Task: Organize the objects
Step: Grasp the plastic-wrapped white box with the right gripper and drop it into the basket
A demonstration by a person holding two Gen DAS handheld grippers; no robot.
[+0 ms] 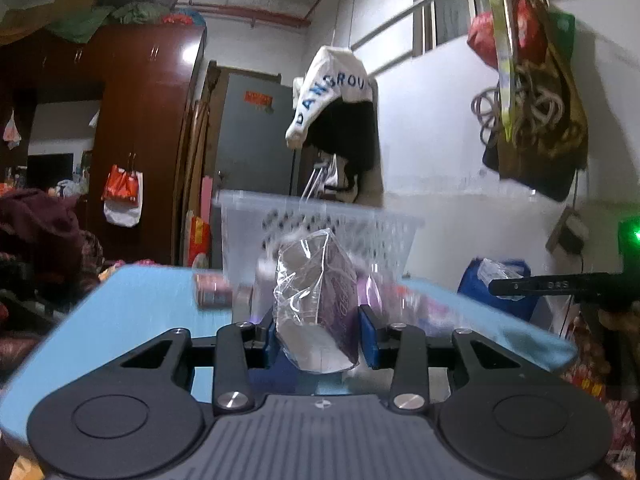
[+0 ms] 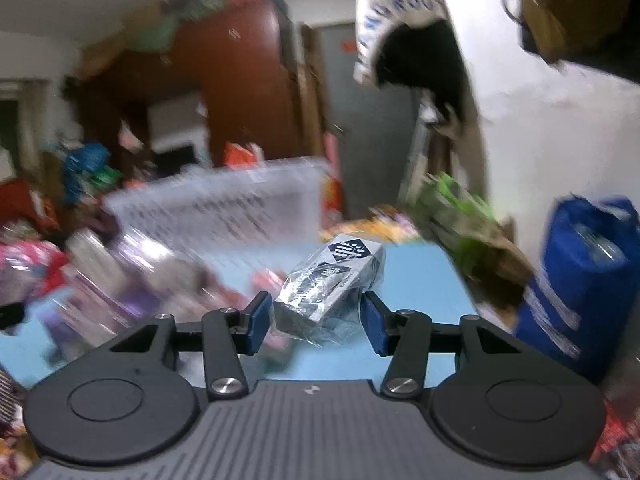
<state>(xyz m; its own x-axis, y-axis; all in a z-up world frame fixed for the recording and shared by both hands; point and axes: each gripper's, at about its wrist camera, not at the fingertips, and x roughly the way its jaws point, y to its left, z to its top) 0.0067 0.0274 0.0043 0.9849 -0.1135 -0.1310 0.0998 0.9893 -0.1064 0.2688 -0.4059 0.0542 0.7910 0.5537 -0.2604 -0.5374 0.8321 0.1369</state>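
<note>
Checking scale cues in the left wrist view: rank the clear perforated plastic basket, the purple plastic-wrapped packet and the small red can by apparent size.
1. Clear perforated plastic basket, largest.
2. Purple plastic-wrapped packet, gripped in the left tongs; nearness inflates it.
3. Small red can, smallest.

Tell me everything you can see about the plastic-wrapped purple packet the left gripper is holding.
The purple packet is a small pack with a purple printed face and a paler side, sealed in crinkly clear plastic that catches the light. It stands tilted between the left gripper, whose blue pads press it from both sides, lifted above the blue table. Behind it sits the translucent perforated basket. Its lettering is too blurred to read.
</note>
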